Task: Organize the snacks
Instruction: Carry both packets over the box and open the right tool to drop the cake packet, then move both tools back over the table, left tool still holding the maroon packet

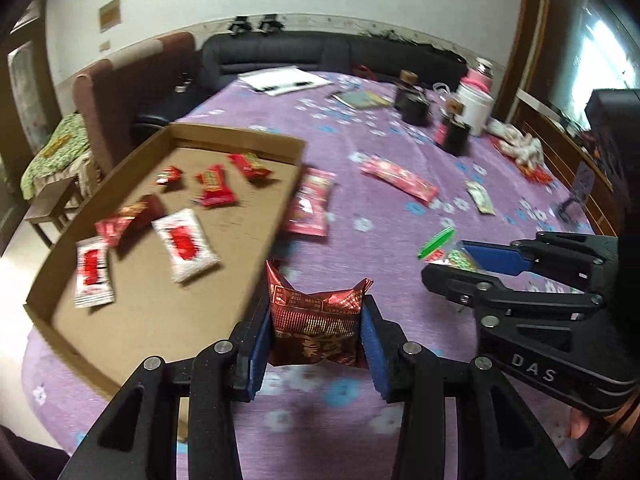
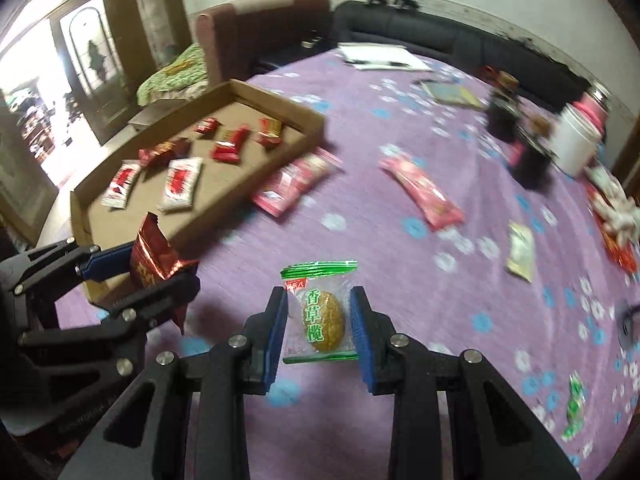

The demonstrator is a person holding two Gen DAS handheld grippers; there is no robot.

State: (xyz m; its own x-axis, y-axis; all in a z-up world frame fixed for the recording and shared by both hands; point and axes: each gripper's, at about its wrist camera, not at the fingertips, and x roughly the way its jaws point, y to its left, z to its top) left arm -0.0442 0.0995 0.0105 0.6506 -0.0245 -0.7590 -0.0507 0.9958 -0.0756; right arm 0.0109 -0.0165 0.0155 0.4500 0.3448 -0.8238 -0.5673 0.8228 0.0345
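Both grippers hold a snack above the purple worktop (image 1: 400, 208)

The left gripper (image 1: 316, 334) has its jaws clamped on a dark red foil packet (image 1: 316, 320), low in the frame centre, just right of the cardboard tray (image 1: 240, 236) holding red and white packets. The right gripper (image 2: 320, 322) has its jaws closed on a green-edged clear packet (image 2: 320, 312), bottom centre; pink packets (image 2: 420, 188) lie further up the worktop

motion blur, window glare, fisheye warp
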